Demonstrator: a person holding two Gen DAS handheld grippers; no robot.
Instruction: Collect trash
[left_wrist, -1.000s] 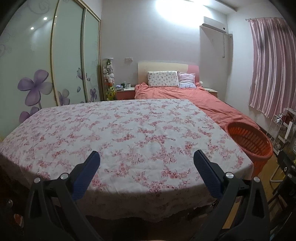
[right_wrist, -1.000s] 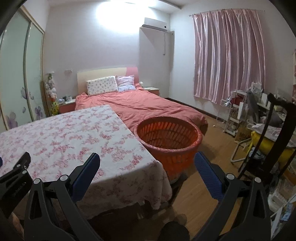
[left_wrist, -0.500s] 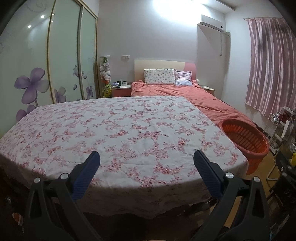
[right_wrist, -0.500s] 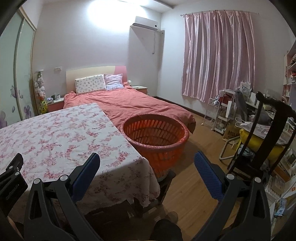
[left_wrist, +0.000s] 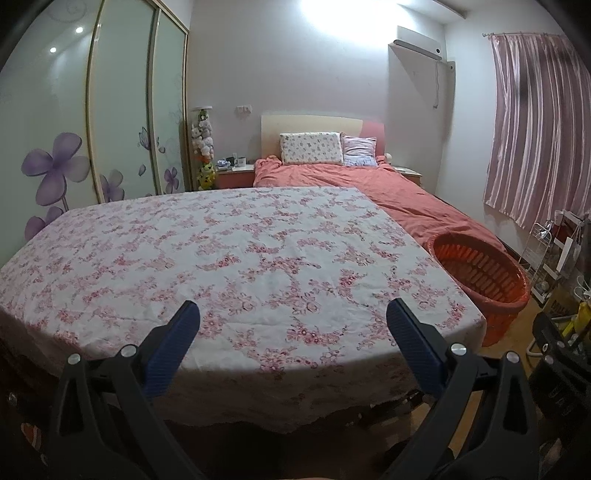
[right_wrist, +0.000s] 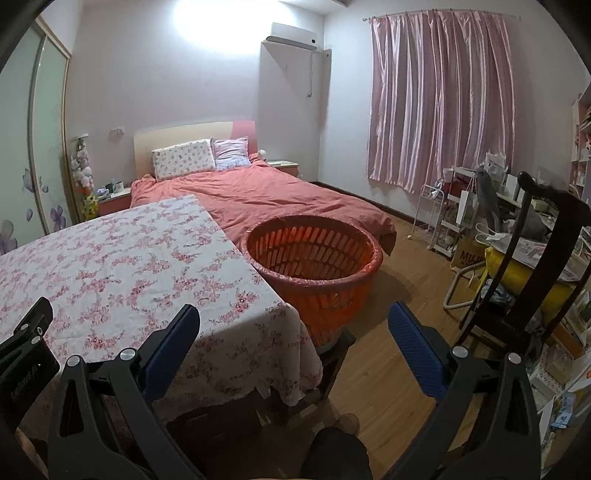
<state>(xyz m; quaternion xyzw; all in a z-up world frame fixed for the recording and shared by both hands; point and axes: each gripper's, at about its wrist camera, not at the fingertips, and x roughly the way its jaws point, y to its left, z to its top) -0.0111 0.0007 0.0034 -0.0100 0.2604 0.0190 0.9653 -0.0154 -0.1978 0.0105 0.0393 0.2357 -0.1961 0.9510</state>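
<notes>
An orange slatted basket (right_wrist: 314, 254) stands on a low stool at the right corner of a table under a pink floral cloth (right_wrist: 110, 266); the left wrist view shows that basket (left_wrist: 484, 273) at the right edge. No trash shows on the cloth (left_wrist: 229, 258) in either view. My left gripper (left_wrist: 291, 325) hangs open over the table's near edge, nothing between its blue pads. My right gripper (right_wrist: 293, 325) is open too, near the table's right corner, short of the basket. The left gripper's body (right_wrist: 22, 347) pokes into the right wrist view at far left.
Behind the table lies a bed with a coral duvet (right_wrist: 266, 195) and two pillows. Sliding wardrobe doors (left_wrist: 122, 110) line the left wall. A dark wooden chair (right_wrist: 535, 266), a white wire rack (right_wrist: 439, 218) and clutter crowd the right side. Bare wood floor (right_wrist: 399, 332) lies beside the basket.
Both views have pulled back and lifted slightly: table and basket sit farther away and lower in frame than a second ago. Both grippers stay open and empty.
</notes>
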